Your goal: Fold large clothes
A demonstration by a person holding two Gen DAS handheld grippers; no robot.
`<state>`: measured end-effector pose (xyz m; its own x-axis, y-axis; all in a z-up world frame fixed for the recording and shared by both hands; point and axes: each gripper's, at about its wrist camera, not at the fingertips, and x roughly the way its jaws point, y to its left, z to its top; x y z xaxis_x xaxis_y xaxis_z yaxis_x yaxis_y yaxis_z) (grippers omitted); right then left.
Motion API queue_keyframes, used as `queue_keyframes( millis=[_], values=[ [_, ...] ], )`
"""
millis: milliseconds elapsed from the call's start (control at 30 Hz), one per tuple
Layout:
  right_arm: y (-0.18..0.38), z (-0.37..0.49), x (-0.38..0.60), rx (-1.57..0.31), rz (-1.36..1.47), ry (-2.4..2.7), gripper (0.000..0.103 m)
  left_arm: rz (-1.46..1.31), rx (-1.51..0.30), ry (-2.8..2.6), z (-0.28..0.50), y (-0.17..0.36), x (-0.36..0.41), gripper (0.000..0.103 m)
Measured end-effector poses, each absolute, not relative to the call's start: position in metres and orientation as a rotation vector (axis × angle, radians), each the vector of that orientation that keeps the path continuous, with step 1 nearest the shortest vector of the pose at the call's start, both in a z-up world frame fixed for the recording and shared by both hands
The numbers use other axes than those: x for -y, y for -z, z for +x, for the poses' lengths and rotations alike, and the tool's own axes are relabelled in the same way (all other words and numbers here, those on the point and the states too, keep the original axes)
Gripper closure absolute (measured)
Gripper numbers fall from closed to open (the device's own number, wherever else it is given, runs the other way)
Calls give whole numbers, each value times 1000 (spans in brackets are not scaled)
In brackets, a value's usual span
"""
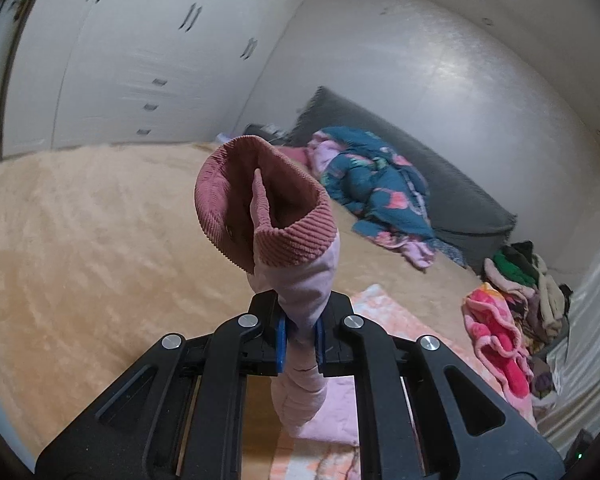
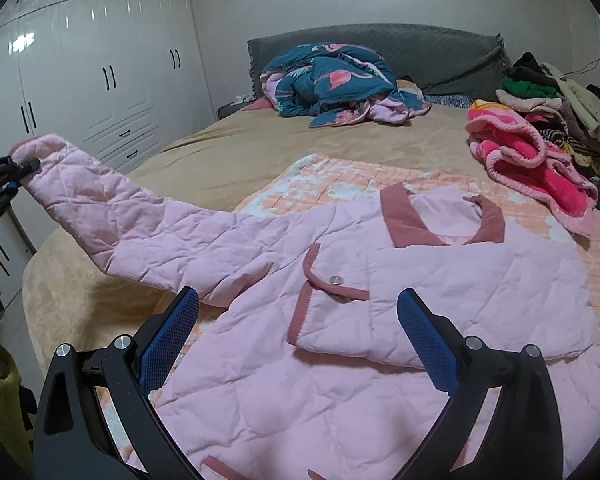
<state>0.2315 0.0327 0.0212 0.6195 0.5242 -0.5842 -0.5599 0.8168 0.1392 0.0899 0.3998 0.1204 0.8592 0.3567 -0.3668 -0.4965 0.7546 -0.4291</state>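
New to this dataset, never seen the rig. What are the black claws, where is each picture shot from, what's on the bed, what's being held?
The black claws are two-finger grippers, one in each of a person's hands, not on a robot arm. Each carries a fisheye camera looking forward along its fingers, so each picture shows its own gripper at the bottom.

The left wrist view shows the left gripper shut on the sleeve of a pink quilted jacket, just below its darker corduroy cuff, which is held up in the air.

The right wrist view shows the right gripper open and empty above the jacket, which lies on a peach patterned blanket on the bed. The left gripper appears at that picture's left edge, stretching the sleeve outward.

Further back lie a teal flowered quilt and a pile of clothes.
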Motion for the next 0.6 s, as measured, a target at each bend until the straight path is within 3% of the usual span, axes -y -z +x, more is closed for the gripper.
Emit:
queue_keyframes(
  millis=[600],
  values=[
    [-53,212,44,-570,-40,-554,4,-395,-278,-363,108,-164,-300,99]
  ],
)
